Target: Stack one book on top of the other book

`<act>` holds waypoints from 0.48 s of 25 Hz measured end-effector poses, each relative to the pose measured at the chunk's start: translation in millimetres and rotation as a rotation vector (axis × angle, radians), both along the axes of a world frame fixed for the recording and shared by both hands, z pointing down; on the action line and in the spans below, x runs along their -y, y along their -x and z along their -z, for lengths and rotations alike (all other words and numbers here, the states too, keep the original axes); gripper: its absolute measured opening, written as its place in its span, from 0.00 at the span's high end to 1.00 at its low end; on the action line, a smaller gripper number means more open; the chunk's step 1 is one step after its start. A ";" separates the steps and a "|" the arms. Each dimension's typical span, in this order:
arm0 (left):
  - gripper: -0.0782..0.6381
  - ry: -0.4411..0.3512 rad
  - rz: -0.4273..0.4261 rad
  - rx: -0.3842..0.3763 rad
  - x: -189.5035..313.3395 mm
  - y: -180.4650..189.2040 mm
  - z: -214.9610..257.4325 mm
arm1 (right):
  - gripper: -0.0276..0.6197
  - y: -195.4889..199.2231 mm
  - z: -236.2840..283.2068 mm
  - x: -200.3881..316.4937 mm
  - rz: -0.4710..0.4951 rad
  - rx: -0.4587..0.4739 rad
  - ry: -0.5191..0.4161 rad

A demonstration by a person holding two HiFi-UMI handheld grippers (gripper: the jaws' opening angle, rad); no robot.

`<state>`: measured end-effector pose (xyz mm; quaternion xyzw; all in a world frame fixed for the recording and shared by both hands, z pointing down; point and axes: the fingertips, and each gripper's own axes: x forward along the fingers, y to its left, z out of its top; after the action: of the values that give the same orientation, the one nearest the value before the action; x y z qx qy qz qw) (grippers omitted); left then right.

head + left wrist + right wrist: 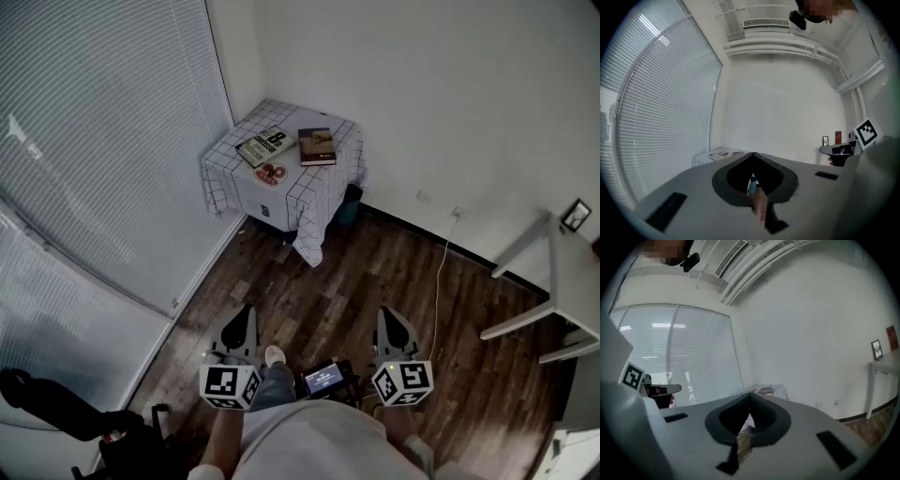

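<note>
Two books lie side by side on a small table draped in a checked cloth [323,183] in the far corner: a green and white book [265,146] on the left, a brown book [317,146] on the right. Both grippers are far from them, near my body above the wood floor. My left gripper [244,314] and right gripper [389,317] are shut, holding nothing, and point level toward the table. In the left gripper view the green and white book [719,154] shows just past the closed left gripper [753,154]. The right gripper [750,394] faces the brown book [766,390].
A small round red item [270,173] lies on the cloth near the books. A blue bin [350,202] stands beside the table. A white cable [439,281] runs down the wall to the floor. A white desk [553,281] stands at right, window blinds [103,141] at left.
</note>
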<state>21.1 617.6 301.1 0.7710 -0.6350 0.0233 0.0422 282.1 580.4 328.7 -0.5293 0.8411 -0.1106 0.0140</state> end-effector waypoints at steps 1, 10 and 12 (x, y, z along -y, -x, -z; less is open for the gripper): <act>0.88 0.001 -0.002 0.000 -0.7 -0.3 -0.3 | 0.95 0.6 -0.4 -1.0 0.001 -0.004 -0.001; 0.88 -0.011 -0.003 -0.005 -1.4 -3.0 3.4 | 0.95 -1.1 0.1 -3.2 0.001 -0.022 -0.003; 0.88 -0.008 -0.004 -0.006 -2.1 -3.6 3.6 | 0.95 -0.4 0.5 -3.4 0.002 -0.027 -0.002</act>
<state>24.7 619.8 297.5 0.7726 -0.6333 0.0187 0.0409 282.5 583.9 328.2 -0.5298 0.8419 -0.1026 0.0029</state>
